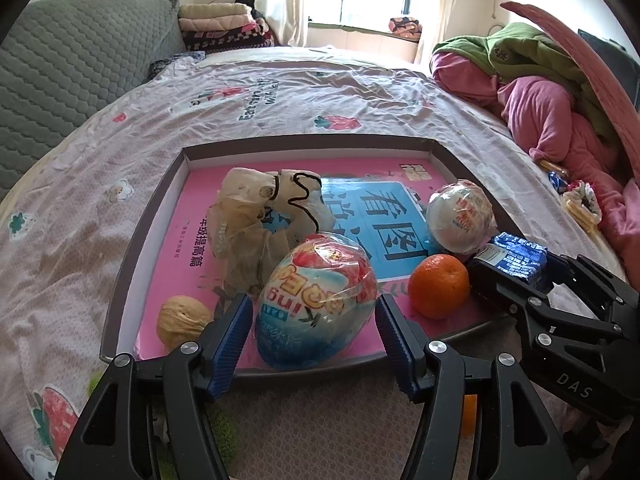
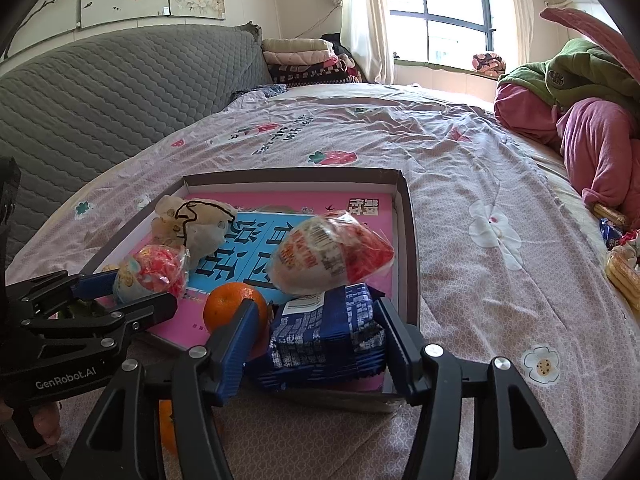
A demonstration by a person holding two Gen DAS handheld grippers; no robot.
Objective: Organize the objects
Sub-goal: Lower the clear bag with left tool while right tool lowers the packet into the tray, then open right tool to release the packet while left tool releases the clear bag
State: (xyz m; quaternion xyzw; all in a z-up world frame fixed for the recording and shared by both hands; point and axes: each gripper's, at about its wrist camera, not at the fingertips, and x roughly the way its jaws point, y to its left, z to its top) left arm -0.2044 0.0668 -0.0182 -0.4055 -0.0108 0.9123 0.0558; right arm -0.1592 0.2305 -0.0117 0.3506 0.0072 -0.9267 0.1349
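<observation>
A: Where does the tidying stand?

B: Most of it looks done, by my reading. The shallow box [image 1: 168, 200] on the bed holds nearly everything: a blue-and-red wrapped egg [image 1: 316, 300] at its near edge, a walnut [image 1: 182, 318] in its near-left corner, a crumpled cloth bag with a black cord [image 1: 264, 216] toward its far-left side, a tangerine [image 1: 438, 286] near its right wall, and a white-and-red wrapped egg [image 1: 460, 216] just behind that.

A: And the grippers?

B: The left gripper [image 1: 316, 320] straddles the blue-and-red egg, jaws released: a sliver of gap shows at each pad, so I read it as let go or not yet gripped. The right gripper [image 2: 316, 340] brackets a dark blue snack packet [image 2: 324, 336] at the box's near-right corner; the pads seem just clear of the wrapper, so open too.

A: What's left?

B: A second orange fruit [image 2: 168, 424] lies outside the box, just in front of its near edge, and some snacks [image 2: 622, 268] sit well to the right of the box by the pink bedding.

A: Anything readable?

B: The left tool's body reads "GenRobot.AI", the right tool's "DAS". The pink book [image 1: 208, 184] lining the box shows large Chinese characters, seen upside down; I make out 看图. The packet's print is too small to read.
</observation>
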